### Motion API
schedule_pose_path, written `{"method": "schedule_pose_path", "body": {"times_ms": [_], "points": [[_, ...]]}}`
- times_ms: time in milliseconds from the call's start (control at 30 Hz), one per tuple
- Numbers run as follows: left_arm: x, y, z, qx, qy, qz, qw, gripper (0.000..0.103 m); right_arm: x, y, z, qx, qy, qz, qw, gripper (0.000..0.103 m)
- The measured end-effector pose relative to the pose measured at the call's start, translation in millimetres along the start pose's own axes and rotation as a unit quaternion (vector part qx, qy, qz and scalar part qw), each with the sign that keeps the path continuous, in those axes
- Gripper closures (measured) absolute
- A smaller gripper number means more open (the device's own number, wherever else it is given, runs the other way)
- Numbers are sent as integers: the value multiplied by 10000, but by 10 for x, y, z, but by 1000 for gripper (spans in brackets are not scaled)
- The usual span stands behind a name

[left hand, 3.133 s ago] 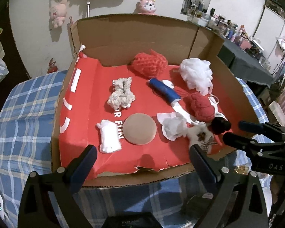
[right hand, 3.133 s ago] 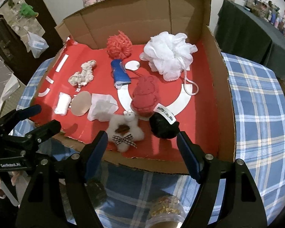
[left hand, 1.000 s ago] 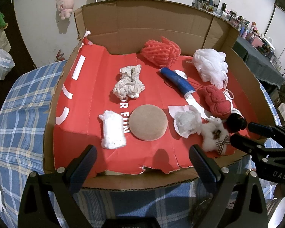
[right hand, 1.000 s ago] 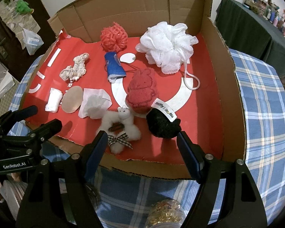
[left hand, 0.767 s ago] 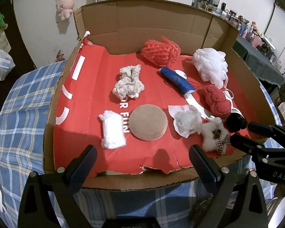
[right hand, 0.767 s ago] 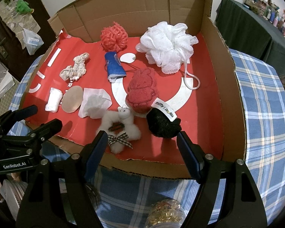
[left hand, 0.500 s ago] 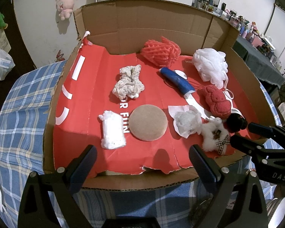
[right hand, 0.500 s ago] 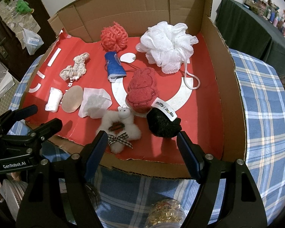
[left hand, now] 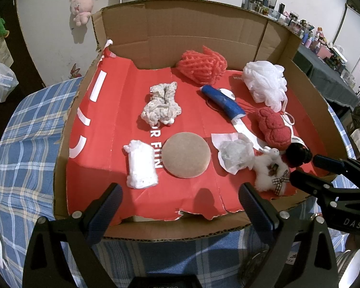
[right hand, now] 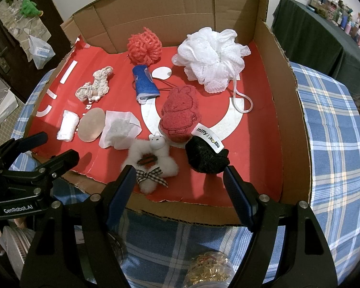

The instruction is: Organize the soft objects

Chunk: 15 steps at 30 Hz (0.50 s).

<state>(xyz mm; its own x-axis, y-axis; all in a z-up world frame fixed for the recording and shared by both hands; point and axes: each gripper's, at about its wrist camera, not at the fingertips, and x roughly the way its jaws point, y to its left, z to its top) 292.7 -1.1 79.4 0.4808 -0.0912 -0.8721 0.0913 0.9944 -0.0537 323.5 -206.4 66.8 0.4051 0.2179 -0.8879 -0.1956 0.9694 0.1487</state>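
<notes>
A cardboard box [left hand: 203, 36] with a red floor holds several soft things: a white roll [left hand: 141, 168], a tan round pad [left hand: 185, 154], a cream knitted piece [left hand: 160, 108], an orange-red mesh ball [left hand: 201, 66], a blue roll [left hand: 224, 102], a white bath puff [right hand: 211, 55], a red plush [right hand: 181, 114], crumpled white tissue [right hand: 120, 129], a fluffy white toy with a checked bow [right hand: 153, 162] and a black tagged piece [right hand: 207, 156]. My left gripper [left hand: 180, 199] is open and empty at the box's front edge. My right gripper [right hand: 178, 182] is open and empty over the front edge, near the fluffy toy.
The box sits on a blue plaid tablecloth [right hand: 335, 144]. A jar of yellow pieces [right hand: 208, 271] stands under my right gripper. A dark table with bottles [right hand: 323, 24] is at the far right. Plush toys hang on the wall [left hand: 81, 7].
Since 3.1 s ago both grippers have edged closer over the box. Over the last second nothing has visibly moved.
</notes>
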Motion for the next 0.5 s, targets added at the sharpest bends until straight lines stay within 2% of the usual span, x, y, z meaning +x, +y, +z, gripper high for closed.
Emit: {"method": "schedule_pose_path", "body": {"times_ms": [500], "points": [[-6, -10, -3, 34, -19, 33, 10000, 4, -2, 4, 2, -1, -1, -2, 10000, 28]]}}
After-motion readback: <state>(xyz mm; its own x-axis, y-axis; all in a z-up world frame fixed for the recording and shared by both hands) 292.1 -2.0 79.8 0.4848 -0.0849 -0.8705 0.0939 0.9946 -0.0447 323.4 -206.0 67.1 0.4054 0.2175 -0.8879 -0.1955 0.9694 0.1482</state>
